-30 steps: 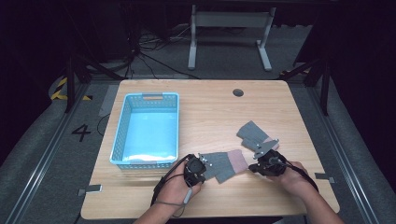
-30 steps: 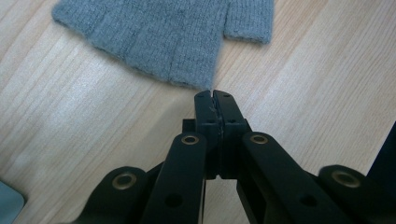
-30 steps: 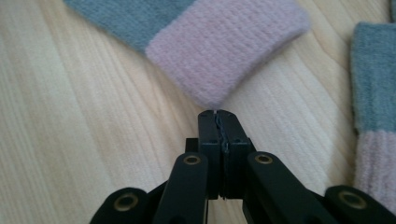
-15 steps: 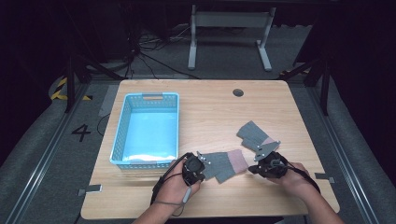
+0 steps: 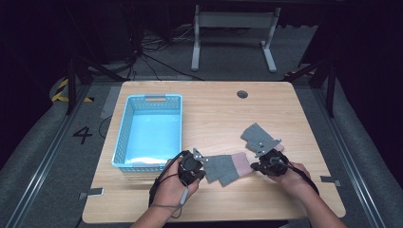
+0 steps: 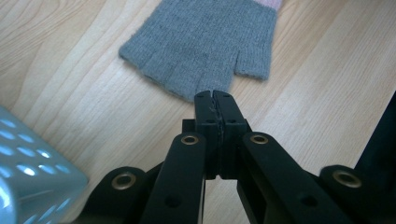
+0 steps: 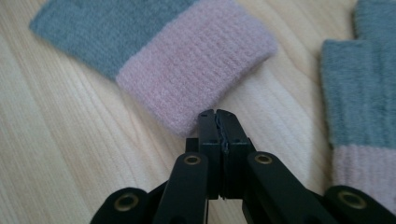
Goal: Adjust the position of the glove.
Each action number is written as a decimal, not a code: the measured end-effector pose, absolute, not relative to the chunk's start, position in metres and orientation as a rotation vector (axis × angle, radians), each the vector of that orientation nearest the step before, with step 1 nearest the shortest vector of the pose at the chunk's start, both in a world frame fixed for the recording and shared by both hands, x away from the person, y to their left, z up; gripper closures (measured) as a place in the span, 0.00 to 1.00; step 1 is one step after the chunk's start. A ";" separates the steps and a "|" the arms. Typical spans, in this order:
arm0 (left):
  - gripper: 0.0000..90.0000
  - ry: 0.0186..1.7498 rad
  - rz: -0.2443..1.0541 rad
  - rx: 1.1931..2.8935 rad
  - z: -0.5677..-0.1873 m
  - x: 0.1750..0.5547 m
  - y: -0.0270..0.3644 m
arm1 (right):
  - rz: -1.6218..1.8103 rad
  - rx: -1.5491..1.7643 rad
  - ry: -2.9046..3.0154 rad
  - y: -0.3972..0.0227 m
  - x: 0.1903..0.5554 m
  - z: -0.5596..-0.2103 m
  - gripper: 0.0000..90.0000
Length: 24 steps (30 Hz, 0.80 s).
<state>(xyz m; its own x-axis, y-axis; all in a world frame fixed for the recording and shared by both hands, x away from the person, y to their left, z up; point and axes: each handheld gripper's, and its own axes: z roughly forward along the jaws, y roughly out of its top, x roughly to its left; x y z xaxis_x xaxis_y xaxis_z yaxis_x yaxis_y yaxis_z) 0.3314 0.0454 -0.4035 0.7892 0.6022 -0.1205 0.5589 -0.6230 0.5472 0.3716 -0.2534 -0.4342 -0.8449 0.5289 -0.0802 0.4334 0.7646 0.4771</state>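
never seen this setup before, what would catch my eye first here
A grey glove with a pink cuff lies flat near the front edge of the wooden table, with the left tool at its finger end and the right tool at its cuff, both shut. A second glove lies to its right, and a light blue basket stands to its left.

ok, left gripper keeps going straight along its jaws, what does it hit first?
Most likely the grey finger end of the near glove. The left gripper, jaws shut with nothing between them, points right at that edge; whether the tips already touch the knit is unclear.
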 end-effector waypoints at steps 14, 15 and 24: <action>1.00 0.861 0.094 2.394 -0.402 0.334 0.047 | 0.663 0.700 2.798 -0.249 0.360 -0.434 1.00; 0.98 0.860 0.091 2.397 -0.402 0.335 0.047 | 0.681 0.714 2.783 -0.253 0.360 -0.431 0.99; 0.92 0.848 0.086 2.387 -0.397 0.334 0.050 | 0.840 0.810 2.668 -0.272 0.358 -0.407 0.92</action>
<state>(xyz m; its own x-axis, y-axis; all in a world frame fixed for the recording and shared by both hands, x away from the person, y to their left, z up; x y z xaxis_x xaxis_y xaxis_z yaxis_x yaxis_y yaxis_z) 0.3343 0.0499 -0.3965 0.7939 0.5935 -0.1324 0.5547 -0.6177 0.5574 0.3584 -0.2722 -0.4066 -0.8211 0.5686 -0.0500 0.4375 0.6833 0.5846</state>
